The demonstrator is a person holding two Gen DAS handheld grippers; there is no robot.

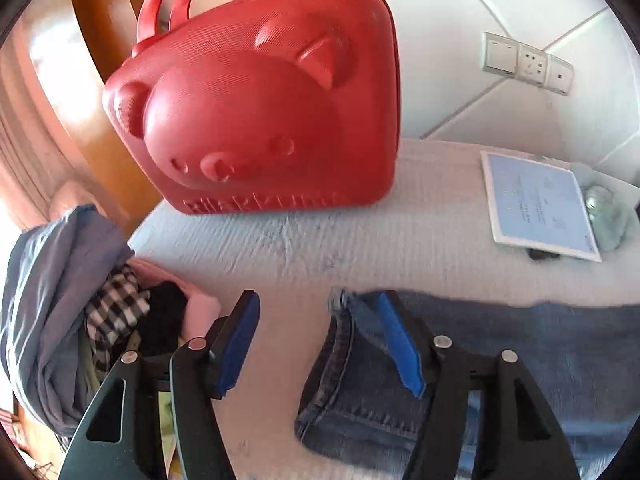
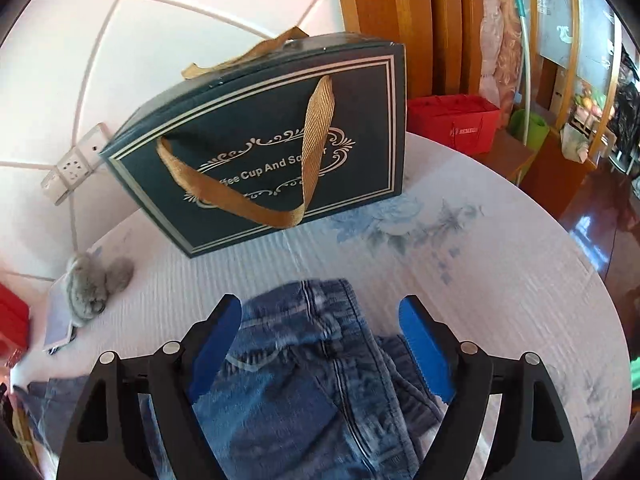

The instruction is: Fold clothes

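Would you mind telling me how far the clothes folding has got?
Done: the jeans lie doubled over on the bed. In hand: nothing; the left gripper and right gripper are both open above the denim. Left: the jeans look only partly folded, and a heap of other clothes waits at the left.

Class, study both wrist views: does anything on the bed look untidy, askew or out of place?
Yes. A heap of unfolded clothes, blue, checked, black and pink, is bunched at the bed's left edge. The blue denim jeans lie rumpled under the open right gripper.

Red bear-shaped case point(image 1: 256, 96); dark gift box point(image 2: 276, 156); grey plush toy point(image 2: 94, 284).
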